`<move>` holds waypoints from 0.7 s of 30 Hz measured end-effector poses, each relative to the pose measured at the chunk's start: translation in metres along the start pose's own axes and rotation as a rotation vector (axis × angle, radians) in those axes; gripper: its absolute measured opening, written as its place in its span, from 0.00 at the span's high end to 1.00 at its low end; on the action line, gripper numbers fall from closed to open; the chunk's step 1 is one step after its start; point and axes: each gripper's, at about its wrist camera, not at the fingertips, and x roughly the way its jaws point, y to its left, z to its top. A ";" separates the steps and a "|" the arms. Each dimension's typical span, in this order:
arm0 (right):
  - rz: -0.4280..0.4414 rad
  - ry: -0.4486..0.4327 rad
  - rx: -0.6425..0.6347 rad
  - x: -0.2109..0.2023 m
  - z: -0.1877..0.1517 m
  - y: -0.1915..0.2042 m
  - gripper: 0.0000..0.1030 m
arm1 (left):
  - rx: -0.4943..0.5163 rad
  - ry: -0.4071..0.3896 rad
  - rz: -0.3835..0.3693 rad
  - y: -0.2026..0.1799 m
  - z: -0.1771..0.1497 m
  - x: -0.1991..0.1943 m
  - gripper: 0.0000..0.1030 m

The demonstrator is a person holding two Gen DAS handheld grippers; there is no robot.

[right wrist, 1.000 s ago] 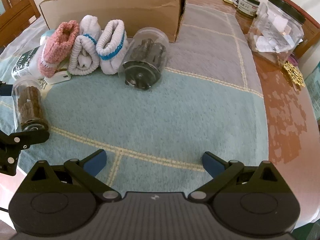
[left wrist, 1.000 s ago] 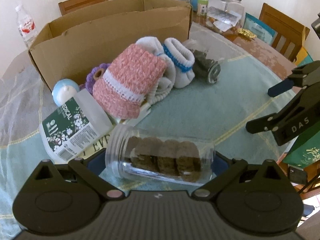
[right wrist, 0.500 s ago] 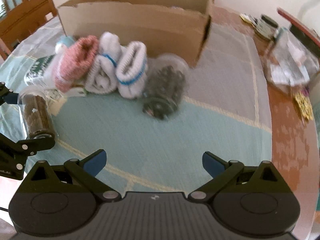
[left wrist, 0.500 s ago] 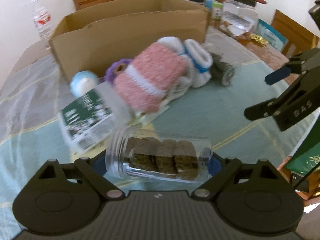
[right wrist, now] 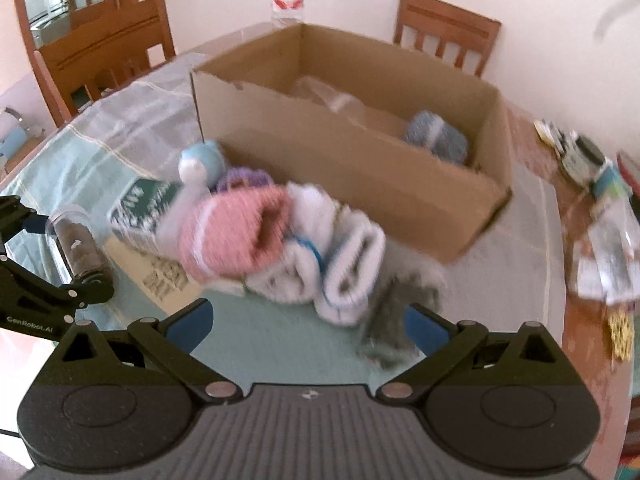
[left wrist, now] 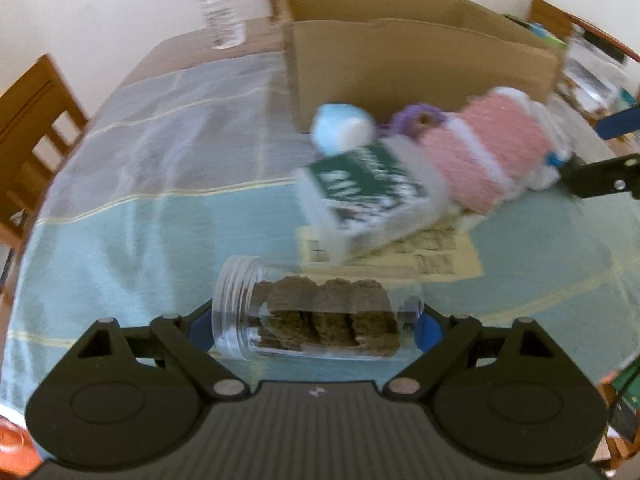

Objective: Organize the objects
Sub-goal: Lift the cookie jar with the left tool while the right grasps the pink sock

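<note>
My left gripper (left wrist: 314, 326) is shut on a clear jar of brown cookies (left wrist: 320, 314), held sideways above the cloth; the jar also shows in the right wrist view (right wrist: 78, 246). My right gripper (right wrist: 308, 322) is open and empty, close in front of a pile: a pink knit sock roll (right wrist: 236, 232), white socks with blue trim (right wrist: 344, 268) and a second clear jar (right wrist: 396, 320), blurred. An open cardboard box (right wrist: 360, 152) stands behind the pile. A green-labelled white bottle (left wrist: 372, 196) and a light blue ball (left wrist: 342, 128) lie by the box.
A water bottle (left wrist: 220, 4) stands at the far table edge. Wooden chairs (right wrist: 108, 52) ring the table. A blue-grey sock roll (right wrist: 436, 138) lies inside the box. Jars and packets (right wrist: 600, 208) crowd the right side. A printed paper (left wrist: 420, 252) lies under the white bottle.
My left gripper has swung left and lifted with the cookie jar. My right gripper has moved forward and left, up to the sock pile, and now looks into the box.
</note>
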 end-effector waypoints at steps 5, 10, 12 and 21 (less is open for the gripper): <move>-0.017 -0.025 -0.010 0.007 0.027 0.010 0.00 | -0.047 -0.007 0.023 0.019 0.002 0.002 0.11; -0.048 -0.053 -0.017 0.019 0.055 0.019 0.00 | -0.053 -0.011 0.026 0.024 0.004 0.003 0.11; -0.074 -0.056 -0.015 0.026 0.064 0.021 0.00 | -0.053 -0.011 0.022 0.024 0.005 0.004 0.11; -0.148 -0.004 0.000 0.048 0.064 0.023 0.00 | -0.060 -0.007 0.009 0.028 0.006 0.004 0.11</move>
